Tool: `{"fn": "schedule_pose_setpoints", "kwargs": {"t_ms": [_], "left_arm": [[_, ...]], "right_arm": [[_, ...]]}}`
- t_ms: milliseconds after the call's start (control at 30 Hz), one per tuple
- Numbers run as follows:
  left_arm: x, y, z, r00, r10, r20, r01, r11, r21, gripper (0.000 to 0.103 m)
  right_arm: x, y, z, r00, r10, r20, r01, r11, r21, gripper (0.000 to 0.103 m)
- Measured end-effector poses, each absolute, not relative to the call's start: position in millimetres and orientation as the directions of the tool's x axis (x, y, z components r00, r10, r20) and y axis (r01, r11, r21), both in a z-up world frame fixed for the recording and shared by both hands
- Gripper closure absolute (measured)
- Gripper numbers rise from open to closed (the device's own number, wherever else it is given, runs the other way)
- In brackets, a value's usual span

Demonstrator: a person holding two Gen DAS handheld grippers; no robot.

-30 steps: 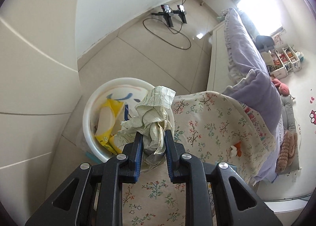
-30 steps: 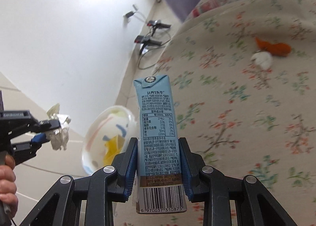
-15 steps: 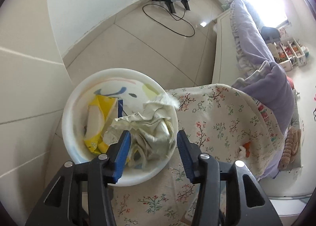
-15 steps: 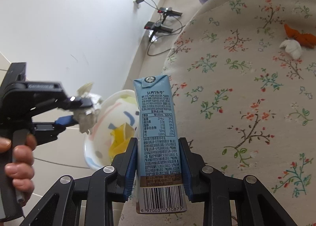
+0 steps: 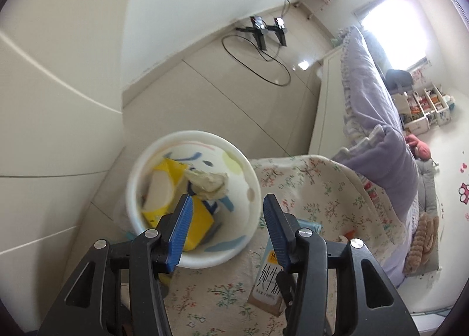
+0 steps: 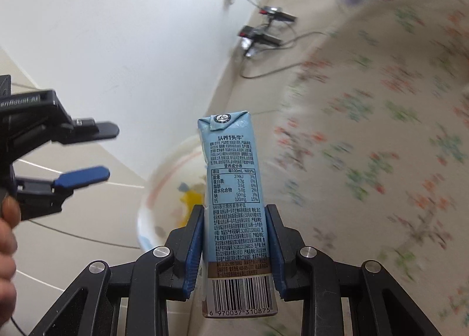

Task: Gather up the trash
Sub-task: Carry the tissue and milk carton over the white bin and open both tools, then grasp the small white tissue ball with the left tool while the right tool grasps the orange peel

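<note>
- Holding carton [image 6: 236, 204] upright in our right tongs [image 6: 234, 245], clamped; bin [image 6: 164, 186] lies just ahead-left, below.
- Left tongs [image 5: 225, 224] apart, empty, over bin [image 5: 249, 166].

Left gripper [image 5: 225, 230] jaws now apart, crumpled paper [image 5: 208, 185] dropped into bin [image 5: 252, 189]

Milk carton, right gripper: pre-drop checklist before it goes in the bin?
1. Milk carton clamped between right gripper pads: ok.
2. Left gripper empty, jaws apart: ok.
3. Crumpled paper inside bin: ok.
4. Room left in bin beside yellow packaging: ok.
5. Carton above bin mouth: cannot tell, the right wrist view is blurred.
6. Left gripper clear of drop path: cannot tell.
</note>
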State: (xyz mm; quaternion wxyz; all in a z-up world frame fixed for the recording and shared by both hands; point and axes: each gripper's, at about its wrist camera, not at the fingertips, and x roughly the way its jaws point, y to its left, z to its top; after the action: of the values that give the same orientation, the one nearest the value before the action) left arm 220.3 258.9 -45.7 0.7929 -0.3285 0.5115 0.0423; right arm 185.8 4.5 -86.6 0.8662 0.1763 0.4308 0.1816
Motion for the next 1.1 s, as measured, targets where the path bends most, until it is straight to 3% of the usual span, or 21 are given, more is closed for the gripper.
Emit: {"fn": "schedule_pose_setpoints", "kwargs": {"t_ms": [200, 300, 333, 400, 633, 1100], "left_arm": [[210, 276, -40, 0.484, -0.231, -0.844, -0.436, 0.772, -0.462, 0.050], [208, 278, -40, 0.480, -0.243, -0.843, -0.433, 0.770, -0.469, 0.050], [208, 279, -40, 0.478, -0.247, -0.843, -0.432, 0.769, -0.471, 0.050], [207, 280, -40, 0.478, -0.246, -0.843, -0.432, 0.770, -0.469, 0.050], [206, 279, -39, 0.478, -0.247, -0.843, -0.424, 0.776, -0.467, 0.050], [225, 204, -46, 0.392, -0.283, -0.875, -0.281, 0.869, -0.407, 0.050]], "right_arm": [[216, 41, -82, 0.550, 0.482, -0.682, -0.224, 0.872, 0.436, 0.067], [230, 57, -82, 0.564, 0.526, -0.637, -0.273, 0.847, 0.457, 0.063], [235, 62, -85, 0.559, 0.539, -0.630, -0.286, 0.838, 0.464, 0.049], [245, 74, -99, 0.531, 0.527, -0.664, -0.278, 0.848, 0.451, 0.035], [234, 68, -124, 0.502, 0.498, -0.707, -0.247, 0.866, 0.435, 0.035], [198, -32, -92, 0.594, 0.417, -0.688, -0.104, 0.888, 0.449, 0.035]]}}
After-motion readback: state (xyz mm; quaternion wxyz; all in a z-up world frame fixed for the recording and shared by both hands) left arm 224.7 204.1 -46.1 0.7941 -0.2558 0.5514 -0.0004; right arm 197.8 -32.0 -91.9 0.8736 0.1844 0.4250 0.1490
